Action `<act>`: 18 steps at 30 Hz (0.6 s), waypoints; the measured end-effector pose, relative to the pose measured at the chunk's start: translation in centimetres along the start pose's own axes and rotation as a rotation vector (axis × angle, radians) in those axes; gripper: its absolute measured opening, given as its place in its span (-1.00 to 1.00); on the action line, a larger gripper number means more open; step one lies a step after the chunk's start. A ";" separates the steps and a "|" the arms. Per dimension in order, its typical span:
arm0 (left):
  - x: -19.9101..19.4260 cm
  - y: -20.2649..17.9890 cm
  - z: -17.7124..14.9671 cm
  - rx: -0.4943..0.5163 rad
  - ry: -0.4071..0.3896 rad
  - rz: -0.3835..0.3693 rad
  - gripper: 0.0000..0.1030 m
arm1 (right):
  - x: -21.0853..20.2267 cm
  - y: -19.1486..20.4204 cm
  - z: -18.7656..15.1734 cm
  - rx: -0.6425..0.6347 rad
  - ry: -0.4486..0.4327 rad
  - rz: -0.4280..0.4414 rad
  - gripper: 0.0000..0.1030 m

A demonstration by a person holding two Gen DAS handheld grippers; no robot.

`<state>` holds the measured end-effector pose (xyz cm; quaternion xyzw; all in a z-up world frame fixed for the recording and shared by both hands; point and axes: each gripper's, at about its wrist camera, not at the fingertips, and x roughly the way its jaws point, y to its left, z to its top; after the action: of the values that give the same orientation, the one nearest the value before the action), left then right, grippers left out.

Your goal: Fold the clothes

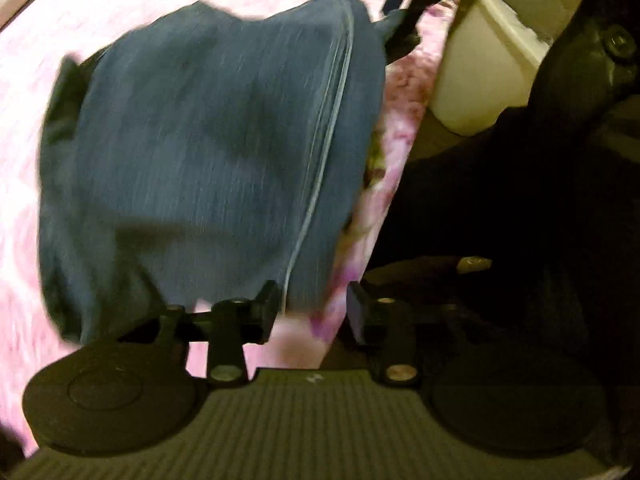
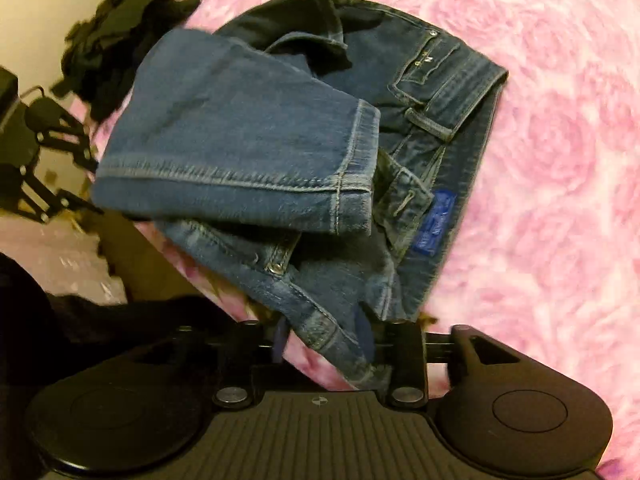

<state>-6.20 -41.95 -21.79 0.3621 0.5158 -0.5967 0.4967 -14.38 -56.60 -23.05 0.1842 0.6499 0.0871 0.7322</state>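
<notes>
A bed with a pink rose-patterned cover [image 2: 560, 140] carries folded blue jeans [image 2: 248, 140] near its edge. A heap of dark clothes [image 2: 128, 32] lies at the far left of the bed.

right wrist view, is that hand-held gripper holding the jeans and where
Yes: the right hand-held gripper pinches the folded blue denim jeans by their waistband edge.

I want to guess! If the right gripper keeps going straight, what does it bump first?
Probably the jeans: denim already lies between the right gripper fingers, on the pink blanket. Depth is hard to judge.
</notes>
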 end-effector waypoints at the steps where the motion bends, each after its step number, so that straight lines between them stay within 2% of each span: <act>1: -0.4 0.6 -0.8 -0.020 0.013 0.004 -0.37 | -0.4 0.1 0.1 -0.022 0.032 -0.021 -0.02; 4: -2.2 3.1 -3.3 -0.101 0.032 0.078 -0.35 | -1.8 -0.2 0.3 -0.072 0.077 -0.071 0.05; 6: -3.3 5.3 -4.2 -0.182 0.021 0.154 -0.31 | -2.8 -1.1 1.0 -0.059 0.061 -0.118 0.06; 7: -3.8 6.4 -4.2 -0.217 0.011 0.200 -0.20 | -3.2 -1.5 1.4 -0.053 0.050 -0.141 0.06; 10: -4.3 9.7 -3.4 -0.333 -0.051 0.351 0.36 | -2.9 -3.7 4.0 -0.038 -0.042 -0.189 0.07; 12: -3.6 11.8 -2.3 -0.413 -0.077 0.387 0.41 | -2.8 -5.2 5.7 -0.028 -0.104 -0.221 0.15; 14: -2.0 13.8 -1.5 -0.493 -0.074 0.374 0.41 | -2.6 -6.6 7.4 -0.018 -0.166 -0.253 0.30; 15: -1.0 14.5 -1.4 -0.515 -0.056 0.374 0.41 | -2.4 -7.3 8.3 -0.017 -0.194 -0.267 0.40; 18: 2.0 16.0 -1.4 -0.553 0.025 0.376 0.41 | 0.5 -9.1 12.2 -0.070 -0.222 -0.257 0.49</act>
<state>8.67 -40.60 -28.07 0.3096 0.5883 -0.3274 0.6715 -3.34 -66.65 -25.95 0.0823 0.5799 -0.0055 0.8105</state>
